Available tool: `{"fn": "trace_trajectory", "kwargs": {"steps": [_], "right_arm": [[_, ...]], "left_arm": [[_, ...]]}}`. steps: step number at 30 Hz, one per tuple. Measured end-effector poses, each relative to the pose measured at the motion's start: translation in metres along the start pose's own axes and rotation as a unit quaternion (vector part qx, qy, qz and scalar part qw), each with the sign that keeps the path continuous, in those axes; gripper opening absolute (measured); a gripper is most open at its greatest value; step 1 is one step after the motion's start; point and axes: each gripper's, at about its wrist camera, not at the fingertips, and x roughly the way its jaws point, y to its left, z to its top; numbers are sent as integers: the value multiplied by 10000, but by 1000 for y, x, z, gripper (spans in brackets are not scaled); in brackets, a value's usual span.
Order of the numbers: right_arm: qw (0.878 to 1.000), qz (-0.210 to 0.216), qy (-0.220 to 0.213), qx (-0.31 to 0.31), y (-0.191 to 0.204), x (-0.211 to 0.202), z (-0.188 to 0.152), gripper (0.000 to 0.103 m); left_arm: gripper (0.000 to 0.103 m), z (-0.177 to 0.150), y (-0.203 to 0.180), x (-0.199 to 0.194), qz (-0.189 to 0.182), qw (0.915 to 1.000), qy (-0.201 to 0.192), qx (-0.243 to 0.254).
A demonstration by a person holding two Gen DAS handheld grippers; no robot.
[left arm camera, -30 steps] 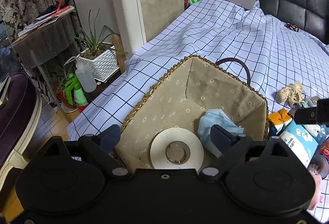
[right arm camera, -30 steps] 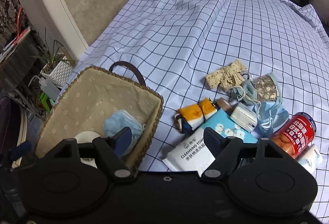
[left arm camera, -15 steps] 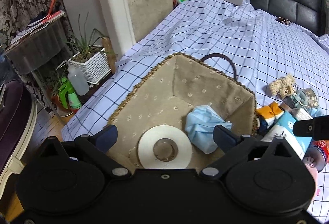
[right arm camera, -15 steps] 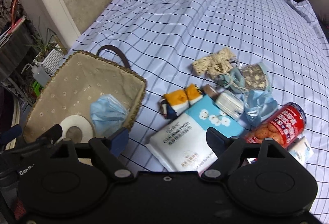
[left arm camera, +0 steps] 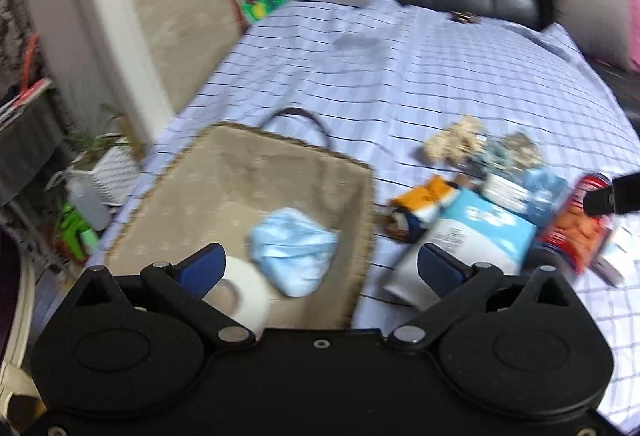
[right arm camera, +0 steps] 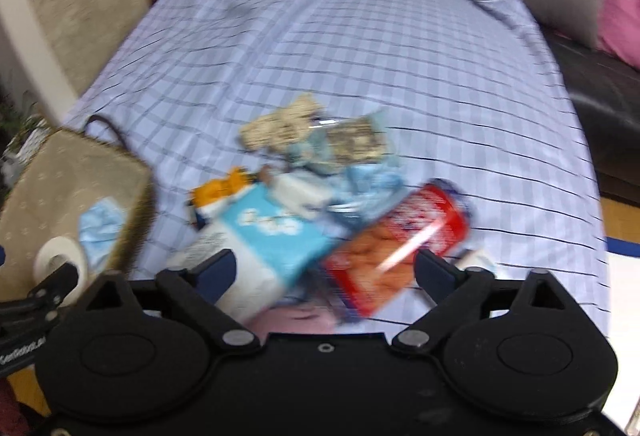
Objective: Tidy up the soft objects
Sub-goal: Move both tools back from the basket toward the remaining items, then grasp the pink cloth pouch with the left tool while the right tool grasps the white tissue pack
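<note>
Both tools tilted down — unclamped.

One lined basket (left arm camera: pixel 256 179), one tape roll (left arm camera: pixel 250 302), two blue face masks (left arm camera: pixel 294 248) (right arm camera: pixel 374 181), one towel pack (right arm camera: pixel 264 236), one red can (right arm camera: pixel 404 240), one lace bundle (right arm camera: pixel 280 125).

mask (left arm camera: pixel 294 250) in basket (left arm camera: pixel 224 171); towel pack (left arm camera: pixel 472 232) right of basket

A crumpled pale-blue face mask (left arm camera: pixel 294 252) lies inside the lined basket (left arm camera: pixel 224 171) by its right wall — another blue mask (right arm camera: pixel 374 183) and beige lace (right arm camera: pixel 280 125) lie right of it, on the sheet.
</note>
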Motion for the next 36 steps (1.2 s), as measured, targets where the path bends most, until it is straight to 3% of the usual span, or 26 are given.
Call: {"fn": "trace_trajectory", "kwargs": {"steps": [6,10,14,19,25,36], "right_arm": [[9975,-547,-108,446,-61,2,-12,99],[9921,-1005,-264,704,-94,2,-24,102],[9893,-1247,-105,755,-117,13,-30,102],[9873,-1193,227,1029,-140,34,-36,102],[9849,-1085,493,1252,-146,41,-42,101],[9883,-893,379,1180,-134,37,-31,101]], "left_arm": [[100,-3,-36,6,-595,9974,304,281],[100,-7,-61,13,-1026,9917,612,472],[100,-17,-87,14,-1325,9849,748,827],[99,-32,-107,20,-1831,9711,1105,1059],[98,-46,-110,33,-2006,9631,1417,1100],[98,-47,-122,54,-2023,9623,1636,790]]}}
